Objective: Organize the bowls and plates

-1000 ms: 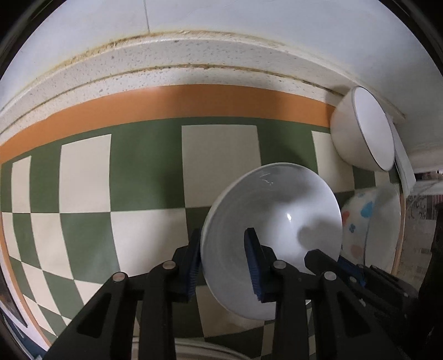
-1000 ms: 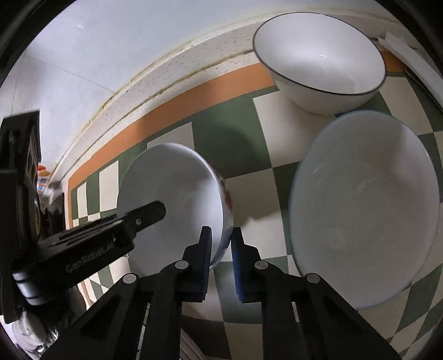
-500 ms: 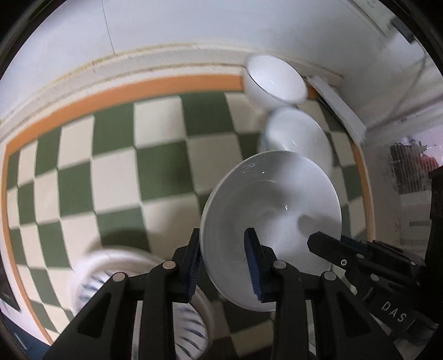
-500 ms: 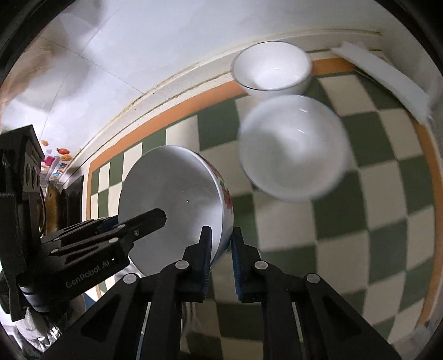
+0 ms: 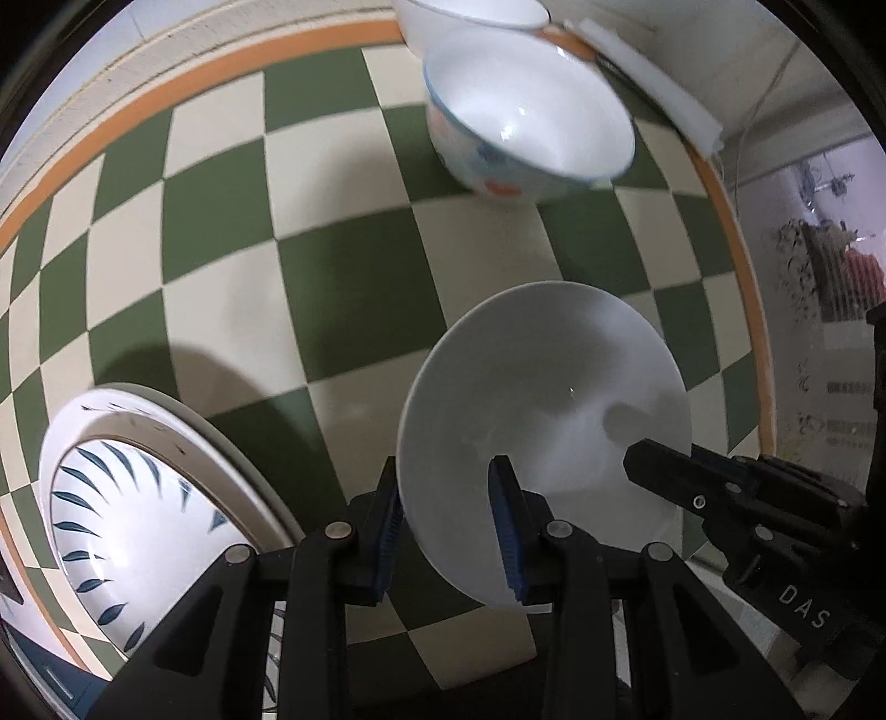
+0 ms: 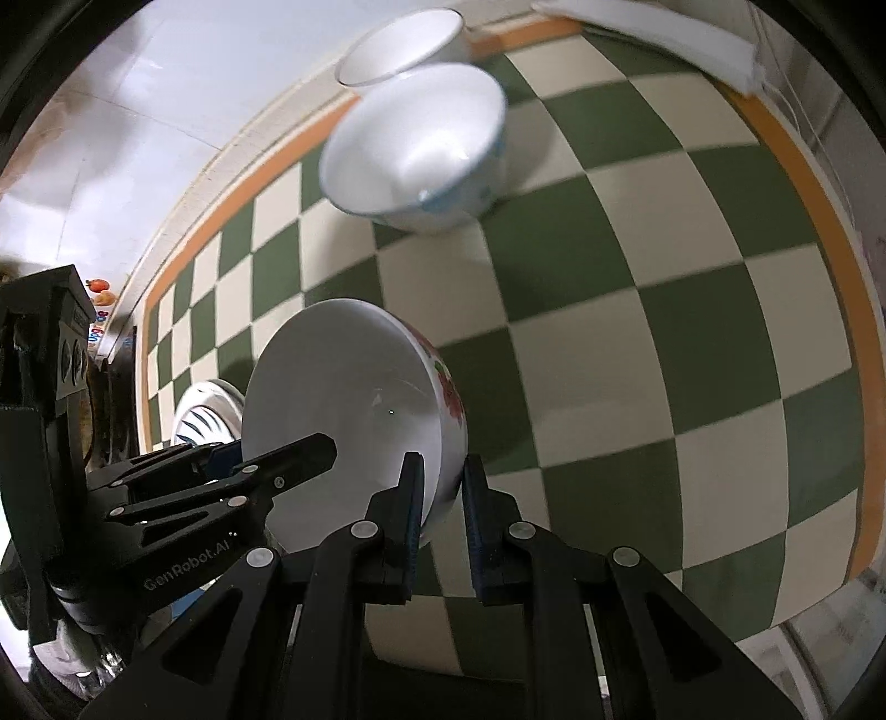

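My left gripper (image 5: 446,518) and my right gripper (image 6: 443,518) are both shut on the rim of one white bowl with red flowers outside (image 5: 545,421), (image 6: 343,410), held above the checked cloth. A blue-rimmed patterned bowl (image 5: 526,116), (image 6: 415,144) stands on the cloth at the back. A white bowl with a dark rim (image 5: 470,14), (image 6: 398,44) stands behind it against the wall. A white plate with blue leaf marks (image 5: 138,498), (image 6: 205,412) lies at the near left.
The green and cream checked cloth (image 5: 310,221) with an orange border covers the counter. A white flat strip (image 5: 653,83) lies at the back right by the wall. The counter's right edge drops off beyond the border (image 6: 830,232).
Both grippers have pulled back and up from the wall with the held bowl. The two back bowls now look farther away, and the leaf-marked plate has come into view at the left.
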The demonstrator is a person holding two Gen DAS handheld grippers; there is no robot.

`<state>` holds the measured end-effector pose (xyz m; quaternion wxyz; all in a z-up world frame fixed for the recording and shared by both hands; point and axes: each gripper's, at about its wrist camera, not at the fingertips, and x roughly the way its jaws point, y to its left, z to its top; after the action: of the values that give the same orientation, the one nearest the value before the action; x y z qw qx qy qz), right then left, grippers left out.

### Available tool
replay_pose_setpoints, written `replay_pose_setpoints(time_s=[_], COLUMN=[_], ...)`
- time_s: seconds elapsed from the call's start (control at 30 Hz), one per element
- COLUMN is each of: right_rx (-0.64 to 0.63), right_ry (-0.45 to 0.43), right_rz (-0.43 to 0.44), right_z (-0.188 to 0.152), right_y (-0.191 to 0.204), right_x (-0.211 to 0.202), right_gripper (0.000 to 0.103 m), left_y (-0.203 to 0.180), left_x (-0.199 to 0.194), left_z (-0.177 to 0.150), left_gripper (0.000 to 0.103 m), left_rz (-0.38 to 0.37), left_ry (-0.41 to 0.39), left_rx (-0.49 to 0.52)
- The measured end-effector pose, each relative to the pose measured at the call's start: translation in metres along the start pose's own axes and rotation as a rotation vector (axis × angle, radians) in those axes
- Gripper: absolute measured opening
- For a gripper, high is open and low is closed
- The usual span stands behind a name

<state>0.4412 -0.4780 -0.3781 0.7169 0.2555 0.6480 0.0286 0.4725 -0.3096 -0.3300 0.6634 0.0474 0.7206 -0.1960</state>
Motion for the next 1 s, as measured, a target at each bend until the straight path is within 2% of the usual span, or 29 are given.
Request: replay_pose_setpoints(time_s=[0.53, 0.7, 0.8, 0.87, 0.9, 1.0], right_rx=[-0.01, 0.007, 0.018, 0.027, 0.031, 0.044], right_ry=[0.067, 0.081, 0.051, 0.001, -0.018, -0.088], right_rz=[0.008, 0.029, 0.063, 0.09, 0.099, 0.136], right_z=[-0.004, 0.001, 0.008, 0.017, 0.023, 0.047], right_y=[-0.012, -0.017, -0.021, -0.025, -0.026, -0.029], right_x=[0.021, 0.015, -0.01, -0.033, -0.042, -0.066], right_gripper=[0.016, 0.018, 0.018, 0.018, 0.021, 0.044], left_y=[-0.012, -0.01, -0.007, -0.003, -0.002, 0.007], left_x=[0.022, -0.006, -0.042, -0.068, -0.077, -0.091], left_z=[-0.004, -0.005, -0.001, 0.008, 0.016, 0.048], left_gripper=[0.028, 0.028, 0.029, 0.03, 0.032, 0.037], left_rz=[0.046, 0.053, 0.031, 0.014, 0.013, 0.016], left_ry=[0.071, 0.051, -0.012, -0.064, -0.084, -0.139], left_rx=[-0.004, -0.014, -0.03, -0.043, -0.05, -0.085])
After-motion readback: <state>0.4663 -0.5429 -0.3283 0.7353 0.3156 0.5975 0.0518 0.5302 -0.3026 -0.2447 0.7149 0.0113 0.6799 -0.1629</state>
